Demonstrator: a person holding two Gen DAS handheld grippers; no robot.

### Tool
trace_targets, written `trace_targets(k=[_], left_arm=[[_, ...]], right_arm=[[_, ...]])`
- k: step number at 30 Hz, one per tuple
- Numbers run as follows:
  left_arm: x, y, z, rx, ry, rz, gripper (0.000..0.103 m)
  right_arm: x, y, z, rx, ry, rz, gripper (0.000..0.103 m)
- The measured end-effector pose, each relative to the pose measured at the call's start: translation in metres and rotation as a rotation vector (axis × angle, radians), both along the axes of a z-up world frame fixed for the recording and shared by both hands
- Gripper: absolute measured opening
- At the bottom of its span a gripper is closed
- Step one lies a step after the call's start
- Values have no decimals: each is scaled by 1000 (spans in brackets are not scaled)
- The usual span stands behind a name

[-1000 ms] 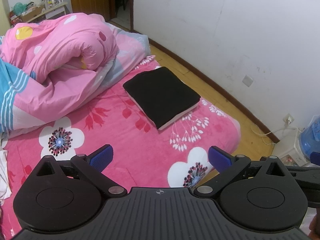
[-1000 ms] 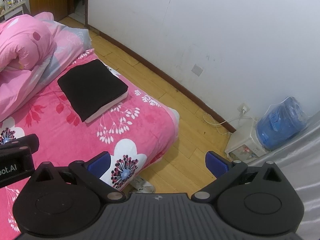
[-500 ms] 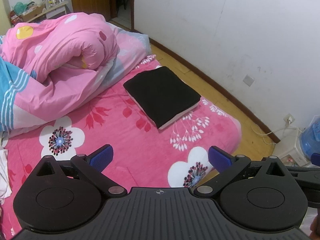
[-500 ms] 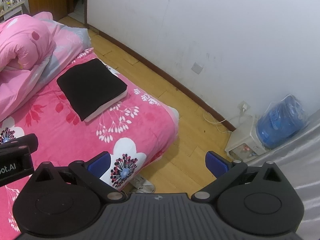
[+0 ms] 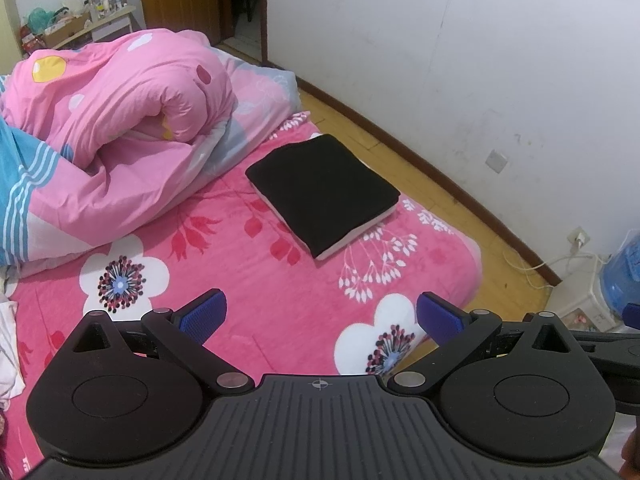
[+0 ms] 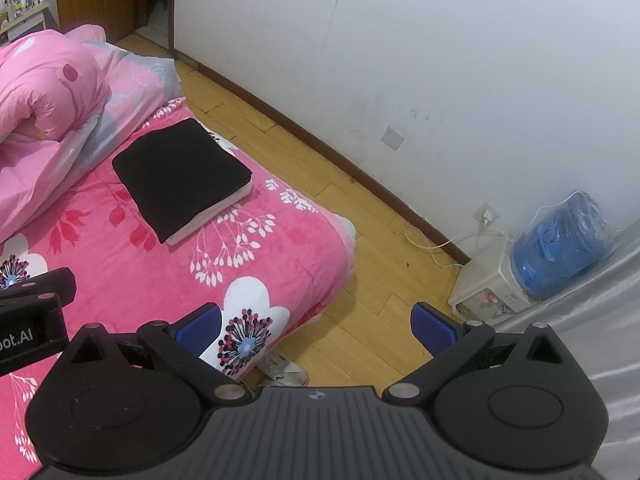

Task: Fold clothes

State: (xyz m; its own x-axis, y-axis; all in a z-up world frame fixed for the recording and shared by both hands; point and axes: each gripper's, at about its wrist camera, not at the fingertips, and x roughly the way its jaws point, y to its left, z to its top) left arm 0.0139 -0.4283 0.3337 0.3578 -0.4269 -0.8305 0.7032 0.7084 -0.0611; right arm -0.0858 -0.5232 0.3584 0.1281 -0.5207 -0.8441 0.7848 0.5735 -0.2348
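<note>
- left gripper (image 5: 318, 314) sitting at bottom of the left wrist frame, blue pads (image 5: 202, 315) spread wide, released, gripping nothing; hovering over the pink floral bedsheet (image 5: 248, 280)
- right gripper (image 6: 316, 326) at bottom of the right wrist frame, also splayed and carrying nothing; hanging over the bed corner and the wooden floor (image 6: 360, 320)
- folded black garment (image 5: 322, 194) lying flat at centre of the left frame, neat rectangle, pale layer showing under its lower edge; in the right frame it's sitting at centre left (image 6: 180, 178)
- garment well apart from both grippers, near the bed edge facing the white wall (image 5: 480, 60)
- pink duvet (image 5: 120, 120) bunching at upper left, just beside the garment
- blue water jug (image 6: 560, 240) standing at right of the right frame, on a white dispenser (image 6: 486, 294)
</note>
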Motion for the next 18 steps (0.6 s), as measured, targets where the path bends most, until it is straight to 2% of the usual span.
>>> trace_targets(k=[18], left_arm=[[-3,0,-1,6,0,-3,102]], right_arm=[[-1,0,0,0,1,0,103]])
